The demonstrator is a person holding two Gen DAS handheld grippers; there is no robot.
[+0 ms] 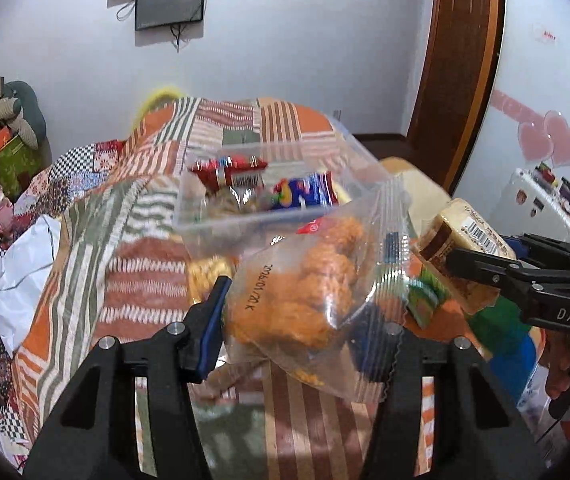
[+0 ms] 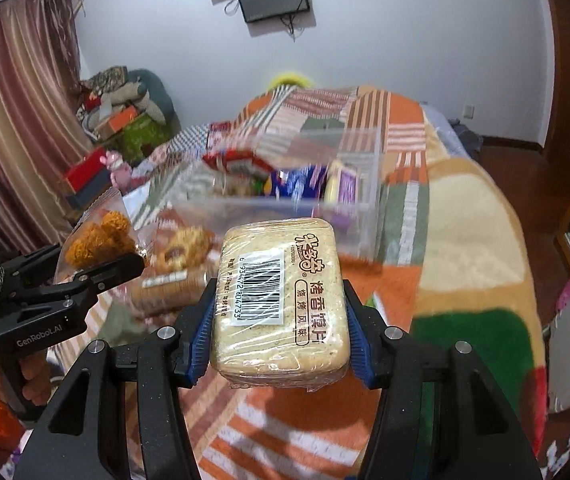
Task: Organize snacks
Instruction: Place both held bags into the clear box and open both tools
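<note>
Our left claw (image 1: 305, 316) pinches a clear bag of orange snacks (image 1: 309, 276); our right claw (image 2: 279, 320) clamps a wrapped biscuit pack (image 2: 281, 300). The clear box (image 2: 285, 208) sits on the bed at twelve o'clock. We should carry both level over its rim before letting go.

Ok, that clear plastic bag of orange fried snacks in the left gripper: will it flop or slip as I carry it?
Probably floppy: the clear plastic bag of orange fried snacks bulges and creases between the left gripper pads. Likely light, since it is mostly loose film around the pieces. The pieces look brittle, so a harder squeeze may crush them.
</note>
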